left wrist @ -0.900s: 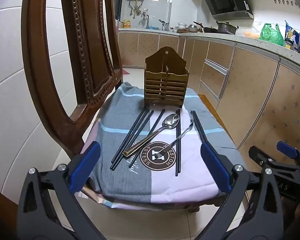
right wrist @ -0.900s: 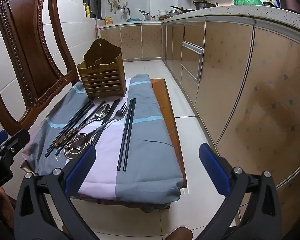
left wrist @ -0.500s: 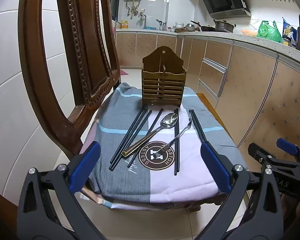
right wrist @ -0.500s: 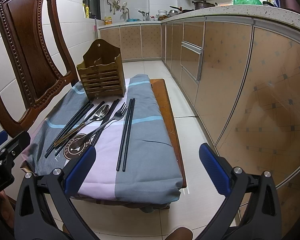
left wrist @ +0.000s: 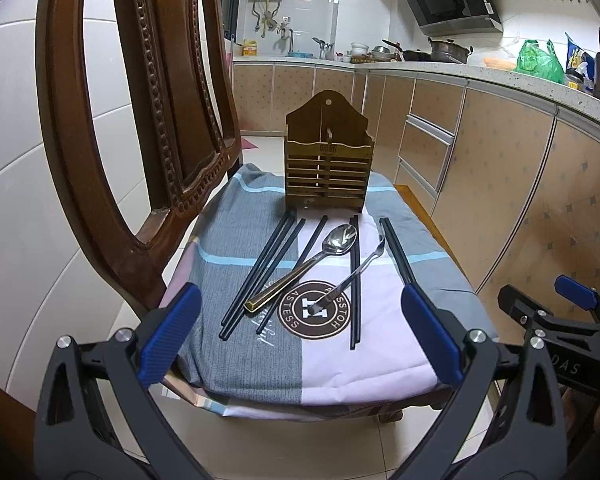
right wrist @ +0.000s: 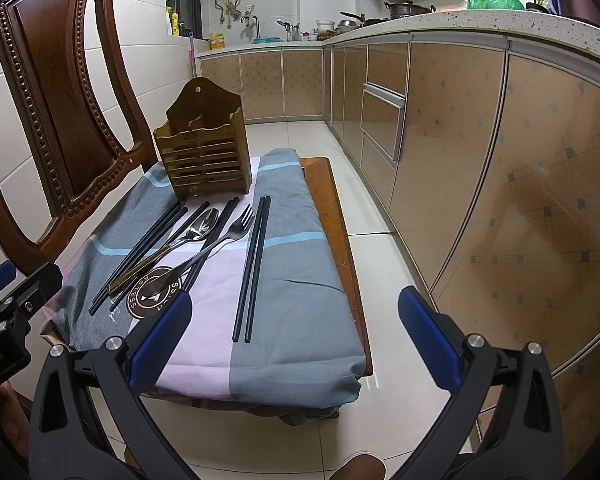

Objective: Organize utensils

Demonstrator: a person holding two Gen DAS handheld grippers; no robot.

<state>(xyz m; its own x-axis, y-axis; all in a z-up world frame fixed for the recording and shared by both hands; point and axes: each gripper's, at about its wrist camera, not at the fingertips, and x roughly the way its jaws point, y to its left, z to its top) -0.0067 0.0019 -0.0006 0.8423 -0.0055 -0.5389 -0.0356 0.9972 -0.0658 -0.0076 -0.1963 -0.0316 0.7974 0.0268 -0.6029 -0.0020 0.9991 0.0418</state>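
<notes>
A slatted wooden utensil holder point(left wrist: 327, 164) point(right wrist: 206, 154) stands upright at the far end of a cloth-covered chair seat point(left wrist: 236, 344). In front of it lie several black chopsticks point(left wrist: 260, 276) point(right wrist: 254, 268), a metal spoon point(left wrist: 308, 264) point(right wrist: 188, 234) and a metal fork point(left wrist: 356, 270) point(right wrist: 224, 240). My left gripper point(left wrist: 300, 336) is open and empty, short of the seat's near edge. My right gripper point(right wrist: 296, 332) is open and empty over the near right corner, close to one chopstick pair.
The carved wooden chair back point(left wrist: 140, 120) rises on the left. Kitchen cabinets point(right wrist: 480, 160) run along the right, with tiled floor point(right wrist: 388, 280) between. The cloth point(right wrist: 300, 240) leaves a strip of bare wooden seat point(right wrist: 336, 216) on the right.
Both grippers have drifted slightly; the left view shows the seat a touch nearer and more centred. The utensils have not moved.
</notes>
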